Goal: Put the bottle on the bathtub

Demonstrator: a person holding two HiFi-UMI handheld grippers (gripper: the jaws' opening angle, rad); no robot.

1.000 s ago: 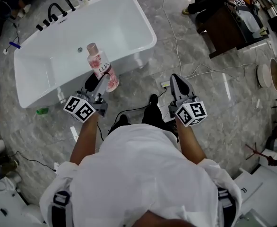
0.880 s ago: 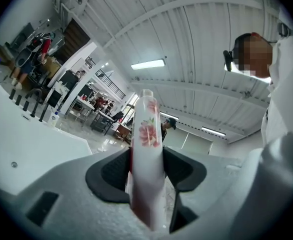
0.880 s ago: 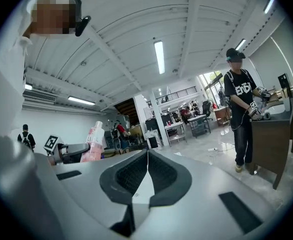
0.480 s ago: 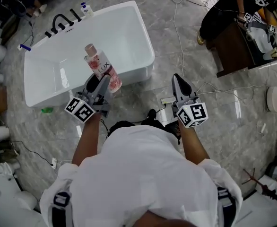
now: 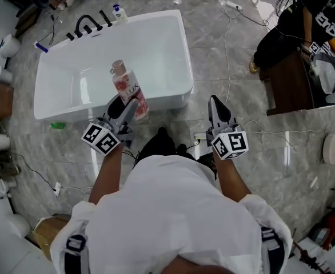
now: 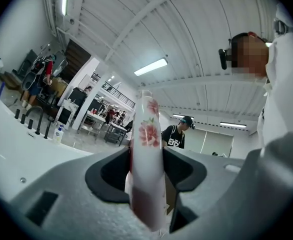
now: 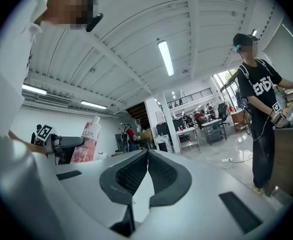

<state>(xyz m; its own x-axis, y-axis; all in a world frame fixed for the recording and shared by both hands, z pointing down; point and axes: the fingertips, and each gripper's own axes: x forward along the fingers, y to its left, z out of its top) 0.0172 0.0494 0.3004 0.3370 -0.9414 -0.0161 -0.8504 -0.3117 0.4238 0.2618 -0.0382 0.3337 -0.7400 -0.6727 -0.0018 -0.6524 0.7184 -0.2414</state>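
Changed: over the last second the bathtub (image 5: 187, 56) has slid from the left of the head view to squarely ahead of the person; the person appears to have stepped and turned toward it; both arms keep much the same pose in front of the body.
Left claw (image 5: 123, 105): closed on the bottle (image 5: 127, 88), as it was a second ago; in the left gripper view both pads press on the bottle's lower body (image 6: 147, 159); no gap shows on either side.
Right claw (image 5: 218, 108): jaws together with nothing between them, seen plainly in the right gripper view (image 7: 146, 176); it hangs over the grey floor (image 5: 242, 164), well apart from the bathtub, with no part in the carry.
Bottle: carried in the air, tilted, cap leaning away from the person; its cap end now shows against the white basin and its base near the tub's near wall; whether it is truly above the rim or short of it cannot be told from this steep view.
Bathtub: white, nothing visible in the basin; black faucet (image 5: 87, 23) and a small pump bottle (image 5: 119, 13) stand at its far end; the near rim and right end look bare.
Meaning for the task: the approach looks nearly done, the placing not yet begun; the bottle touches nothing but the left claw.
Next call: bring the bottle upright, lower its base onto a flat stretch of rim, then release; the rim looks narrow, so a tilted set-down could tip it into the basin.
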